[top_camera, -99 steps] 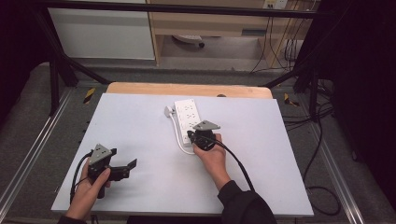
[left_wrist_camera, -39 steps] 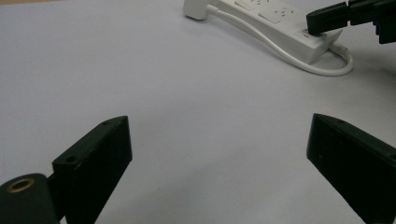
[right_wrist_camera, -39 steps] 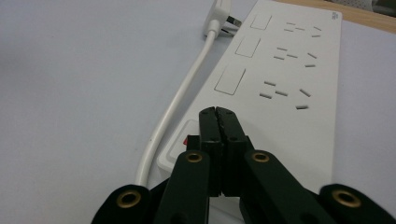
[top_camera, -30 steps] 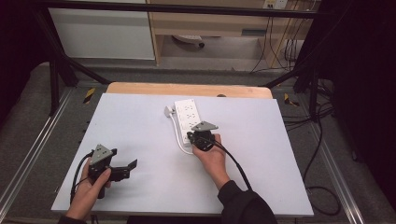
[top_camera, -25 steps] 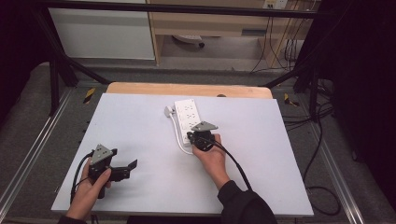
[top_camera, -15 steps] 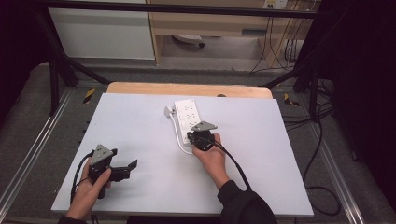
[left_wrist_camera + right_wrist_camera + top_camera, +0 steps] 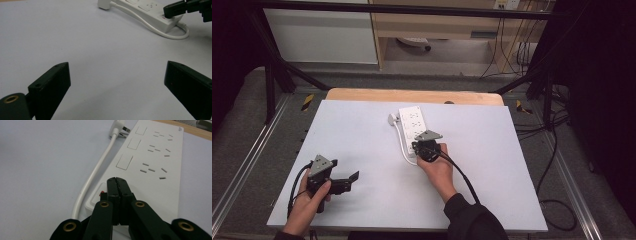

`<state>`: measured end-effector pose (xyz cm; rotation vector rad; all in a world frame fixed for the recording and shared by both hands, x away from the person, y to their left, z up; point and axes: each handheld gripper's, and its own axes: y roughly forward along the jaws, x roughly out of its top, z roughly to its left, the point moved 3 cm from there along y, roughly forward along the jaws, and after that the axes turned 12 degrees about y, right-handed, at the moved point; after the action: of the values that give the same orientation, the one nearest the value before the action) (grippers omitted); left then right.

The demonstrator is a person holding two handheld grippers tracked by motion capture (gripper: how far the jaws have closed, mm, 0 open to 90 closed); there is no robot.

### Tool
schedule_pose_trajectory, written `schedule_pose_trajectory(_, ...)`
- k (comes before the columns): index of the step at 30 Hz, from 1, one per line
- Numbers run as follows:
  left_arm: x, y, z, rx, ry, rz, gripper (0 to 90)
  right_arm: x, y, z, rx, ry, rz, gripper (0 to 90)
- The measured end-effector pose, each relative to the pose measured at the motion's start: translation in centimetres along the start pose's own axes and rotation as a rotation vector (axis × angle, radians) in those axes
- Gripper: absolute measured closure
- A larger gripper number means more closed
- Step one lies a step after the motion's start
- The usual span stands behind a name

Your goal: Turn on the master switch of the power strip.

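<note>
- Risk: right gripper (image 7: 116, 181) tips sit on the near end of the power strip (image 7: 150, 165), at the switch (image 7: 101, 193) with a bit of red showing; pressing off-centre could let the tips slip off the switch or miss it.
- Risk: strip lies loose on the table (image 7: 362, 130); a hard sideways push could slide or pivot it, since nothing braces it.
- Risk: white cable (image 7: 95, 176) loops beside the strip's near end and could catch the jaws.
- Right gripper: jaws fully closed, pads together, holding nothing, tips resting on or just over the strip near the switch; real contact is hard to tell.
- Left gripper (image 7: 117, 82): jaws wide apart, empty, low over bare table, well apart from the strip.
- Strip: table centre, toward the far side, plug (image 7: 393, 119) at its far left corner.
</note>
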<state>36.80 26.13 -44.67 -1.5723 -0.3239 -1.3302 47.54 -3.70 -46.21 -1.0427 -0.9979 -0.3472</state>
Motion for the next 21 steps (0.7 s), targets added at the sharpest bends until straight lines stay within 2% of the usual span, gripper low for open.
schedule_pose_trajectory(17,-0.04,0.02,-0.01,-0.005,0.001,0.003,6.7,0.05,-0.01,-0.12,0.011,0.016,0.002,90.0)
schedule_pose_trajectory(21,-0.05,0.04,-0.01,-0.006,0.002,0.004,6.7,0.08,-0.02,-0.21,0.019,0.038,0.002,90.0)
